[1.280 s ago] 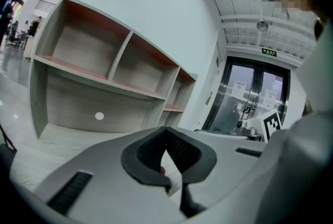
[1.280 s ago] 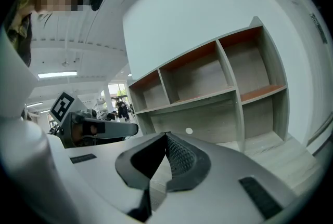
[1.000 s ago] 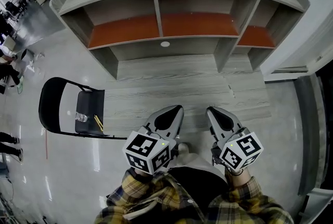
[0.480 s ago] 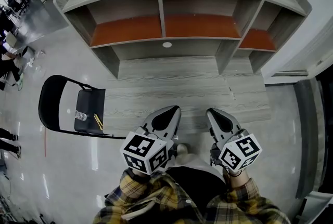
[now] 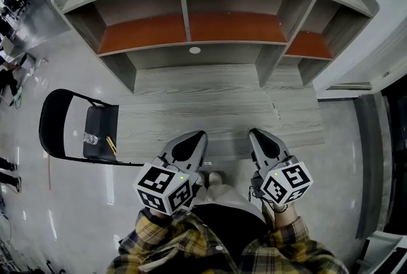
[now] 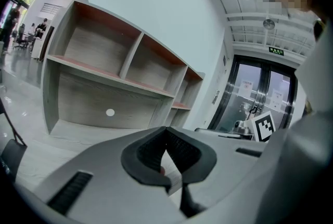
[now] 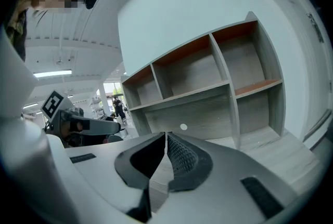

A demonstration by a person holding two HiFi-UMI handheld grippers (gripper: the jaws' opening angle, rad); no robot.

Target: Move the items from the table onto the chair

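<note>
Both grippers are pinched closed on nothing, their ribbed dark pads meeting at the tips: the left gripper (image 5: 198,138) and the right gripper (image 5: 256,137), over the grey wood-grain table (image 5: 210,98). Well off to the left gripper's left, a black folding chair (image 5: 102,119) carries a clear crinkled item (image 5: 91,138) and a slim yellow stick (image 5: 110,144), both too small to identify.

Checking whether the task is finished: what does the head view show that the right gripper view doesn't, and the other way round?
Only the head view: the black folding chair, with a clear plastic bottle and a thin yellow item on its seat. Only the right gripper view: a close look at the right gripper, jaws shut with nothing between them, plus ceiling lights. Both: the grey wooden shelf unit with orange shelves, and the left gripper.
</note>
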